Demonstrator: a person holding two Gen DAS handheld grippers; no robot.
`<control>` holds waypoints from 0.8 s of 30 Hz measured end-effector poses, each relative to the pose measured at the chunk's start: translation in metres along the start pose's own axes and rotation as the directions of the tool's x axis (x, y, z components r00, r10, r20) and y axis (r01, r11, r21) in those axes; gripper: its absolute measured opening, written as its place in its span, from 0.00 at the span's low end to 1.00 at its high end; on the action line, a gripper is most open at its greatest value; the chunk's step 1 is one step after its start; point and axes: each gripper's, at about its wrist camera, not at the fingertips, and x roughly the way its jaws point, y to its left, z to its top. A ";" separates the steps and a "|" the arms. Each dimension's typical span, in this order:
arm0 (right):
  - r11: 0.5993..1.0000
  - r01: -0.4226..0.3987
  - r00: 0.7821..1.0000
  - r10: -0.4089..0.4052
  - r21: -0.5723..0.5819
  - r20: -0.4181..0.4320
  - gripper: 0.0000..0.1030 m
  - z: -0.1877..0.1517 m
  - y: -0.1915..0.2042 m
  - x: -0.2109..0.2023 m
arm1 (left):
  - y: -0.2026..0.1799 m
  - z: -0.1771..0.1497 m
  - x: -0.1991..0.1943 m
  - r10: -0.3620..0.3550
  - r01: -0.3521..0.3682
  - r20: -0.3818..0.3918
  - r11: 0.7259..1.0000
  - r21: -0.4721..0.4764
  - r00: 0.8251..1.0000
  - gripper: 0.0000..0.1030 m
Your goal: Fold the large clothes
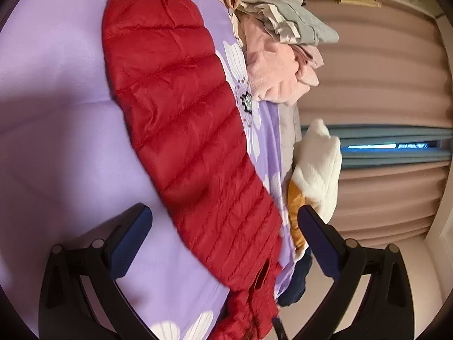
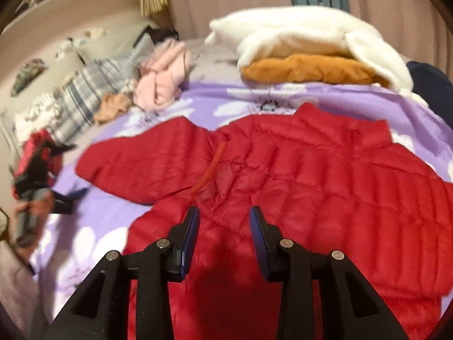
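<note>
A red quilted puffer jacket (image 2: 297,170) lay spread on a bed's lilac floral cover (image 2: 203,104), directly ahead of and beneath the right tool (image 2: 225,212). That tool's jaws stood narrowly apart over the jacket's body, nothing visibly pinched between the blue pads (image 2: 192,226). One sleeve (image 1: 181,107) stretched away in front of the left tool (image 1: 225,212), whose jaws gaped wide and empty, the sleeve running between them without touching. Beyond the right tool, a white fleece (image 2: 311,34) sat folded atop an orange garment (image 2: 305,70); to its far left lay a crumpled pink garment (image 2: 164,79) and a striped pillow (image 2: 90,90). A blurred hand (image 2: 34,206) at the left edge gripped the other tool.
</note>
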 end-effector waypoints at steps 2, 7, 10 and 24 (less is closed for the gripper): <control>1.000 0.000 1.000 0.000 0.011 0.013 0.35 -0.004 -0.005 -0.007 | -0.002 0.003 0.002 -0.013 0.013 0.020 1.000 0.005 1.000 0.99; 0.997 -0.002 0.999 -0.001 0.072 0.036 0.35 -0.017 -0.021 -0.025 | -0.004 0.012 0.012 -0.020 0.021 0.061 1.000 -0.002 0.998 0.99; 0.996 0.030 0.998 -0.034 0.088 0.048 0.35 -0.026 -0.027 -0.039 | -0.003 0.017 0.015 -0.028 0.030 0.089 0.999 -0.022 0.996 0.98; 0.985 0.155 0.987 -0.158 0.080 0.033 0.37 -0.053 -0.041 -0.061 | -0.015 0.019 0.045 -0.011 0.013 0.027 0.999 -0.042 1.000 0.79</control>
